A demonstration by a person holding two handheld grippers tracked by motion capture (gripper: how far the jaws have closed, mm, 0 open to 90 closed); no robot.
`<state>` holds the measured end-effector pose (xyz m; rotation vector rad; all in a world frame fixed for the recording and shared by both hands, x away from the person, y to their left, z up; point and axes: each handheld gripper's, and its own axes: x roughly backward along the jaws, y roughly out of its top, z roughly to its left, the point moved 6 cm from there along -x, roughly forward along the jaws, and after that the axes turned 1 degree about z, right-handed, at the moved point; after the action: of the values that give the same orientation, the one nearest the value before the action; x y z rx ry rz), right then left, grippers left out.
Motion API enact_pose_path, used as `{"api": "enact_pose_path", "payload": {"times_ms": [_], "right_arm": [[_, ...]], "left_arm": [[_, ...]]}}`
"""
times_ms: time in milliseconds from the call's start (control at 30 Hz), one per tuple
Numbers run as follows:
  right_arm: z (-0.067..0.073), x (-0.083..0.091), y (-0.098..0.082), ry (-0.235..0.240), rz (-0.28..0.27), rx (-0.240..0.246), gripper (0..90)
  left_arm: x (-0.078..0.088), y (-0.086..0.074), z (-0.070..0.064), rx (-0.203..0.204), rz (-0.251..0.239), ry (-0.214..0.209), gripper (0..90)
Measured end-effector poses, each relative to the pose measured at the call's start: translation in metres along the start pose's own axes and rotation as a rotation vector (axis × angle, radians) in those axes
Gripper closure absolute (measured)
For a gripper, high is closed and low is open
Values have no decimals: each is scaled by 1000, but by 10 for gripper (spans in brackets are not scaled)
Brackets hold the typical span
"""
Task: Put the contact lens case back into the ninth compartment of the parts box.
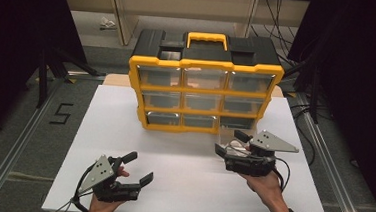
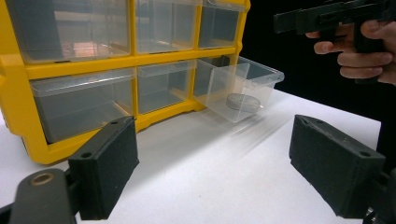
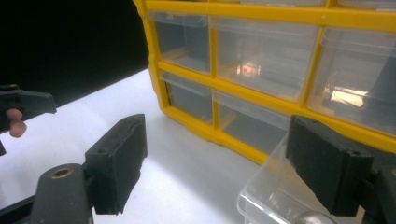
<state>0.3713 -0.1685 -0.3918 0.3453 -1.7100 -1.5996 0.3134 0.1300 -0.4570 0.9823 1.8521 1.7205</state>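
One clear drawer point(image 2: 238, 88) sticks out of the yellow organizer point(image 1: 204, 89) at its lower right, holding a grey disc point(image 2: 243, 101) (lying flat). Left gripper point(image 1: 134, 167) and right gripper point(image 1: 231, 143) both gape, gripping nothing.

Lab-type recording setup, not a home. White board point(image 1: 124, 131) as work surface on a table framed by aluminium rails point(image 1: 18, 139), grey carpet floor around it. Black curtains point(image 1: 15, 34) close both sides, dark backdrop beyond the left gripper point(image 1: 130, 168) and right gripper point(image 1: 229, 143) in their own views. Number 5 taped on the floor point(image 1: 61, 113), off to the left of the left gripper. Tripod legs point(image 1: 48, 71) left, another stand right, loose cables point(image 1: 278, 12) on the floor far ahead of the right gripper. Bare shelving at the back. Yellow drawer organiser point(image 1: 204, 89) straight ahead of both grippers as the prop.
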Motion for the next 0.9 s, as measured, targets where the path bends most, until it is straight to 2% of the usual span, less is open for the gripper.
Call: {"api": "enact_pose_path", "payload": {"times_ms": [900], "right_arm": [[4,8,-7,5,-94,-6,198]], "left_arm": [[0,0,-1,-1,2,-4,150]]}}
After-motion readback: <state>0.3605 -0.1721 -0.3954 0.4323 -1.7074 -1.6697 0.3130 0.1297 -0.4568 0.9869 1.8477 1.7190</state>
